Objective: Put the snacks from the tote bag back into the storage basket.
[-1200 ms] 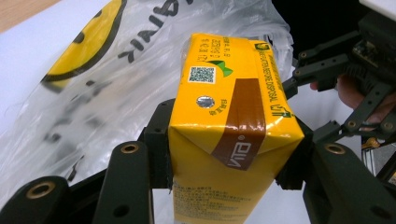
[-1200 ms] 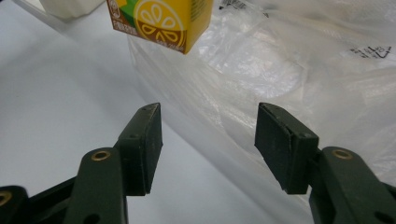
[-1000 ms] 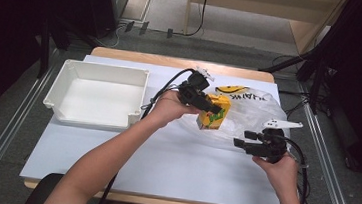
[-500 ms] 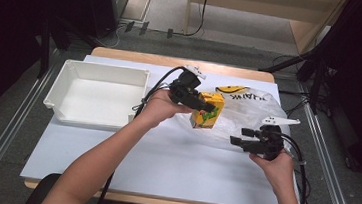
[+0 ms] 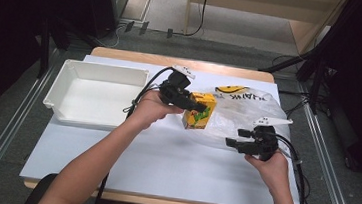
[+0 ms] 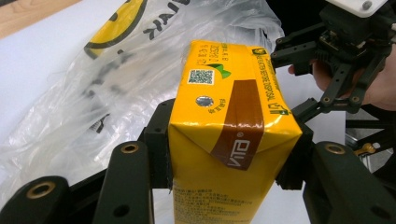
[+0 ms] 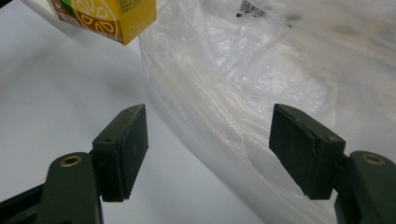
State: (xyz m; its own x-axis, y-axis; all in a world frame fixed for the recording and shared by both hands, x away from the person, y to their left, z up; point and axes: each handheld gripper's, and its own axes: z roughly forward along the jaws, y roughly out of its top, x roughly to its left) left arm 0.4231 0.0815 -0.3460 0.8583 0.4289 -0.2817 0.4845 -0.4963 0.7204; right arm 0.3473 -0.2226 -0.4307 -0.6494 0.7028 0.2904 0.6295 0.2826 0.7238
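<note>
- Left gripper (image 5: 196, 105): its fingers (image 6: 156, 154) are pinching the yellow juice carton (image 6: 229, 140) on both side faces, just under the folded top.
- Yellow juice carton: it is hanging upright in that grip, apparently lifted off the white tabletop (image 5: 163, 165), near the middle toward the far edge, at the left margin of the plastic bag (image 5: 248, 113).
- Right gripper (image 5: 235, 143): its fingers (image 7: 123, 149) are standing spread with nothing between them, aiming at the bag's near rim toward the right edge.
- White bin (image 5: 94, 96): it is sitting by the left edge, apart from the carton, and looking empty.
- Step in hand, judged: the carton is probably travelling between bag and bin; which way cannot be told.
- Handling advice: keeping the squeeze even matters, since the soft carton walls may buckle; carrying it level and clear of the loose film is avoiding snags, while the spread right gripper is placed to steady the bag.
</note>
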